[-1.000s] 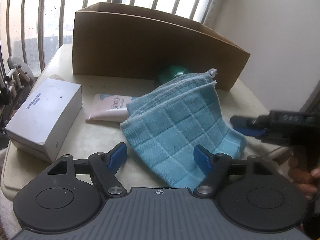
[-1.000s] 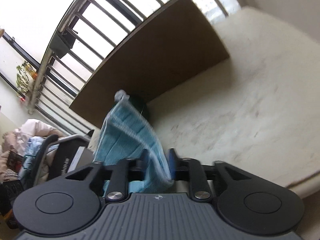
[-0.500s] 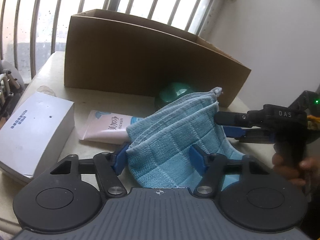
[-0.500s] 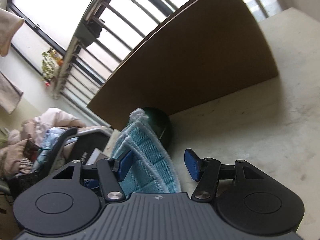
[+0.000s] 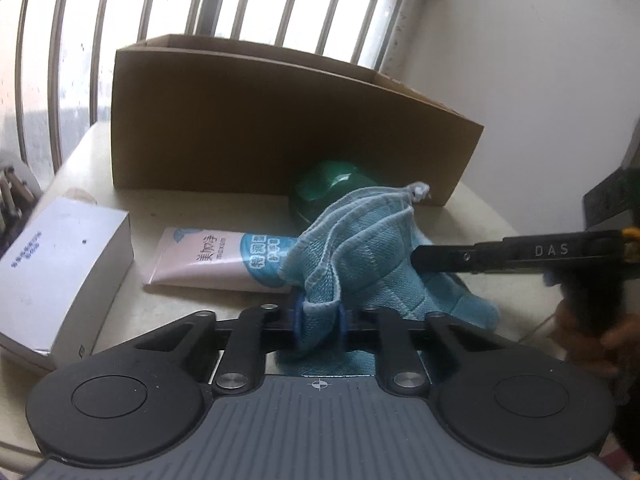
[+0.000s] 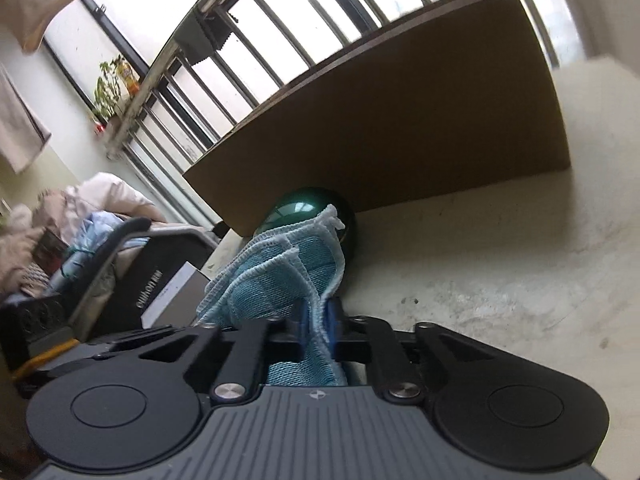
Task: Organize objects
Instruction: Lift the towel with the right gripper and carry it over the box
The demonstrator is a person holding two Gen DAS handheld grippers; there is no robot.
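Left gripper (image 5: 319,316): jaws closed on a bunched fold of the blue cloth (image 5: 360,248), blue pads pressing it from both sides at the near edge.

Right gripper (image 6: 317,322): jaws likewise closed, pinching a hemmed edge of the same cloth (image 6: 280,280); in the left wrist view it (image 5: 420,258) comes in from the right, its tips buried in the fabric, with a hand (image 5: 592,320) on its grip.

Blue cloth: held at two points, gathered into loose folds between the grippers, its lower part apparently resting on the desk (image 5: 180,312) (contact hidden under the folds).

Beyond the cloth: a dark green rounded object (image 5: 332,184), just behind it and close against the cardboard box (image 5: 280,128); a pale pink tube (image 5: 212,260) lying flat, its capped end hidden behind the cloth; a white carton (image 5: 60,272) at the left edge of the desk.

Cardboard box: open-topped, standing at the back of the desk before the barred window; contents not visible.

Step in hand, as judged: the two-point grasp on the cloth is made, ahead of lifting.

Next move calls for: raising both grippers together, keeping even tension so neither hem slips, clearing the green object and the box's front wall, then lowering the cloth inside (if the box is the intended place).
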